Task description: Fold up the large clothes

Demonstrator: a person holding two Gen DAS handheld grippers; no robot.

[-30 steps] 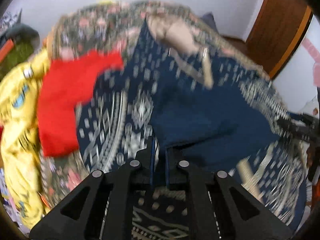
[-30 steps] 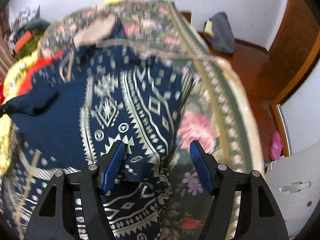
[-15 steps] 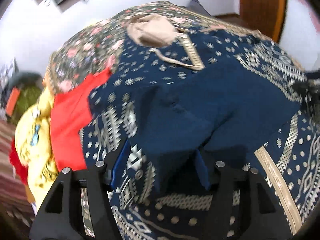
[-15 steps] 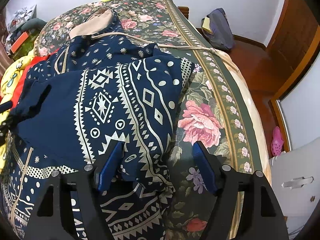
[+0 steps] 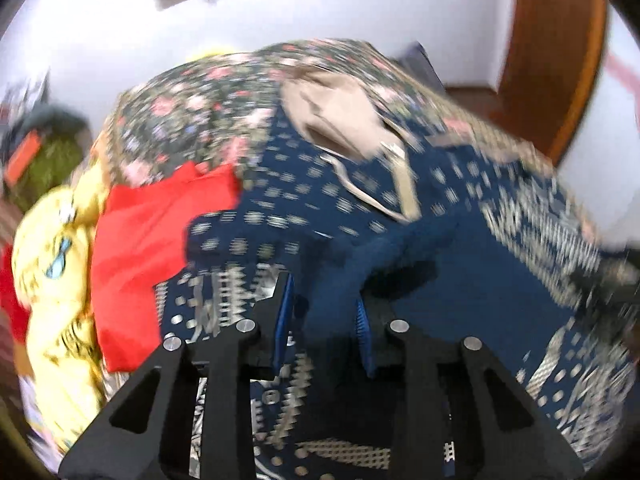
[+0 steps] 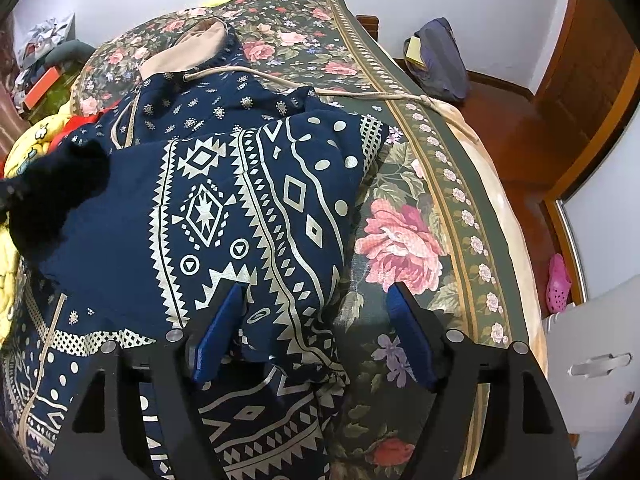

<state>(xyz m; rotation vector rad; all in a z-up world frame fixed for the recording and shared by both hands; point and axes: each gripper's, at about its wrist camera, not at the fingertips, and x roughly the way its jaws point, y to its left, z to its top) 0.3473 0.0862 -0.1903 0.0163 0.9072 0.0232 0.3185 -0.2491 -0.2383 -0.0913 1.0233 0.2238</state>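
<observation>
A large navy hooded garment [image 6: 224, 200] with white geometric print and a beige-lined hood [image 6: 192, 46] lies on a floral bed, one side folded over its middle. My right gripper [image 6: 316, 312] is open over the folded edge, holding nothing. In the blurred left wrist view the same garment [image 5: 500, 248] fills the middle, its hood [image 5: 340, 120] farther back. My left gripper [image 5: 322, 312] is partly open with a navy fold of the garment between its pads.
A red garment [image 5: 152, 248] and a yellow printed one [image 5: 56, 272] lie at the garment's left. The floral bedspread [image 6: 400, 236] lies bare to the right, up to the bed edge. A dark bag [image 6: 440, 60] sits on the wooden floor beyond.
My left gripper was shut on the fabric a second ago, then opened, and now stands narrower around a navy fold. My right gripper stayed open and barely moved.
</observation>
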